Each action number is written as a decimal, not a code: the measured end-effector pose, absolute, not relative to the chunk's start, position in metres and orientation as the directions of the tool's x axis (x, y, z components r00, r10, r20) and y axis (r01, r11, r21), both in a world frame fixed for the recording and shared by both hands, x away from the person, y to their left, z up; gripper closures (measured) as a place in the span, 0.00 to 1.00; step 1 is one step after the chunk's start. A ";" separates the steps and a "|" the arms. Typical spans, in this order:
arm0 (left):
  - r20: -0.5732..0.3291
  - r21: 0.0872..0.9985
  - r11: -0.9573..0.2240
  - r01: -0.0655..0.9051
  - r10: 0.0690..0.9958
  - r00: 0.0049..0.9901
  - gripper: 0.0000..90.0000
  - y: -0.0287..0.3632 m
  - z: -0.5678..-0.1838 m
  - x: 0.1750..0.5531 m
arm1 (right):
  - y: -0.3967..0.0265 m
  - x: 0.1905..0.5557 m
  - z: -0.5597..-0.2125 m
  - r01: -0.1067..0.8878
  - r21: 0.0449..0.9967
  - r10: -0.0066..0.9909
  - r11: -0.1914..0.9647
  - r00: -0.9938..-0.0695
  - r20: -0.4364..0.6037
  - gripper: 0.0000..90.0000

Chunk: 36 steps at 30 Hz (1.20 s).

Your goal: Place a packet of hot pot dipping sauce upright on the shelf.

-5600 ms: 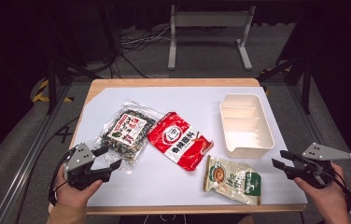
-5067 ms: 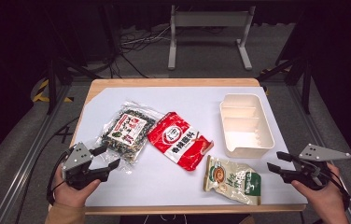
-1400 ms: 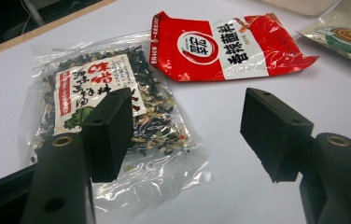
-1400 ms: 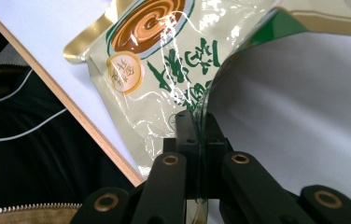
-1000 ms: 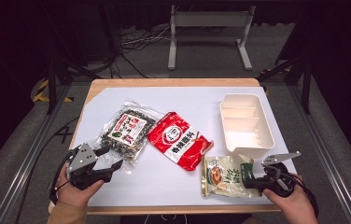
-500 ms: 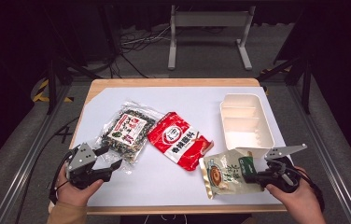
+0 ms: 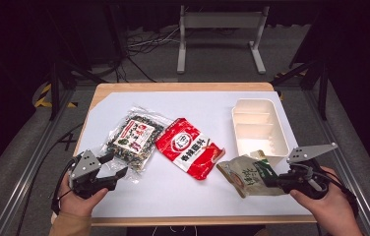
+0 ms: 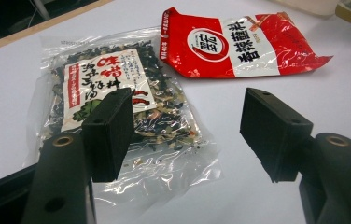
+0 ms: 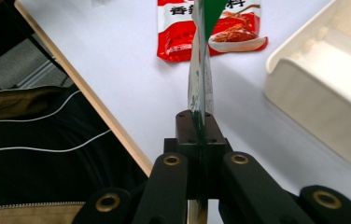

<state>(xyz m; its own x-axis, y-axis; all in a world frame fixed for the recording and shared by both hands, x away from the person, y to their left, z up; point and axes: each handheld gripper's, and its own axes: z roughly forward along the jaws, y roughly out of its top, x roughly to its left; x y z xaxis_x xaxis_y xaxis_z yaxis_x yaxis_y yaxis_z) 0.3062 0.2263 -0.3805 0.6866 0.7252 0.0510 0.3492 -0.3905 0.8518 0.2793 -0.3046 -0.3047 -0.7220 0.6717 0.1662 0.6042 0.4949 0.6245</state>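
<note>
I count three snack packets and one cream plastic compartment tray [image 7: 256, 129]. My right gripper [image 7: 270, 180] clamps the beige-green foil pouch [image 7: 246, 173], lifted beside the tray. My left gripper [image 7: 115, 166] stands wide, holding nothing.

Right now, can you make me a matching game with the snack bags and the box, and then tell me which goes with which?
Things:
1. green and beige packet
2. red packet
3. clear seaweed bag
4. cream tray

Places or states:
A. empty, at the table's right side
B. pinched at its edge by the right gripper
C. lying flat in the middle of the table
D. lying just in front of the open left gripper

Pairs: 1-B, 2-C, 3-D, 4-A
</note>
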 end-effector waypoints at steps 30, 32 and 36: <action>0.048 0.848 -0.379 0.370 0.751 0.658 0.40 0.234 -0.386 0.308 | -0.310 0.305 -0.236 0.537 0.608 0.663 0.585 -0.748 0.021 1.00; 0.050 0.845 -0.380 0.376 0.756 0.653 0.39 0.235 -0.388 0.307 | -0.310 0.313 -0.228 0.531 0.601 0.660 0.597 -0.752 0.009 1.00; 0.040 0.849 -0.367 0.379 0.762 0.647 0.36 0.238 -0.389 0.306 | -0.311 0.325 -0.219 0.524 0.592 0.657 0.612 -0.754 -0.012 1.00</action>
